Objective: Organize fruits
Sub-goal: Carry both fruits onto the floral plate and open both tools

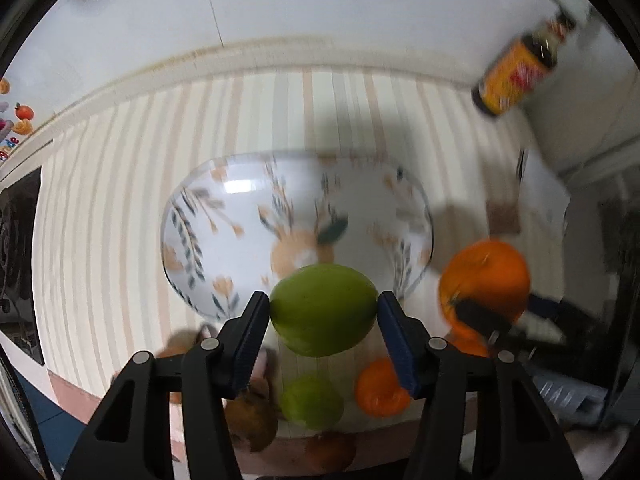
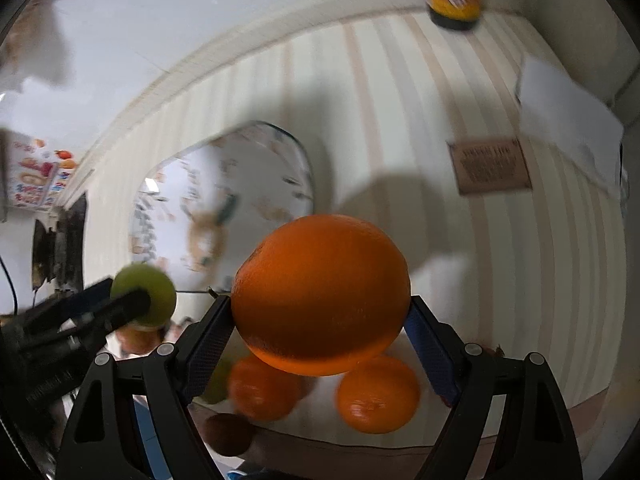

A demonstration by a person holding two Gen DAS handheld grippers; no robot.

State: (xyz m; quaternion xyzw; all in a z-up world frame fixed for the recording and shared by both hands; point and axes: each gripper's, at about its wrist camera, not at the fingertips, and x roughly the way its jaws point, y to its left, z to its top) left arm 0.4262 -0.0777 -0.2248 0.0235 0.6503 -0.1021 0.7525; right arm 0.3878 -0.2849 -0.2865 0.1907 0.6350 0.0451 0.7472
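The left claw [image 1: 323, 312] is clenched on a green fruit [image 1: 323, 309], its two blue-padded fingers pressing the fruit's left and right sides. The fruit hangs above the worktop, at the near rim of a glass bowl with a floral print [image 1: 208, 216], which stands on the striped tablecloth [image 1: 120, 208].

The right claw [image 2: 320, 322] grips a large orange [image 2: 320, 294] in the same way, held off the cloth to the right of the bowl. In the left wrist view this orange shows at the right, with one dark finger of the right claw across it; in the right wrist view the green fruit and the left claw show at the left.

Below the two held fruits, near the front edge of the worktop, lie a second green fruit [image 1: 311, 400], a small orange [image 1: 380, 390], another orange [image 2: 378, 396] and a brown fruit [image 1: 252, 420], all blurred.

At the far right of the cloth stands a dark bottle with a yellow label [image 1: 516, 76]. A brown card [image 2: 490, 166] and a white sheet [image 2: 568, 116] lie nearer, right of the bowl.
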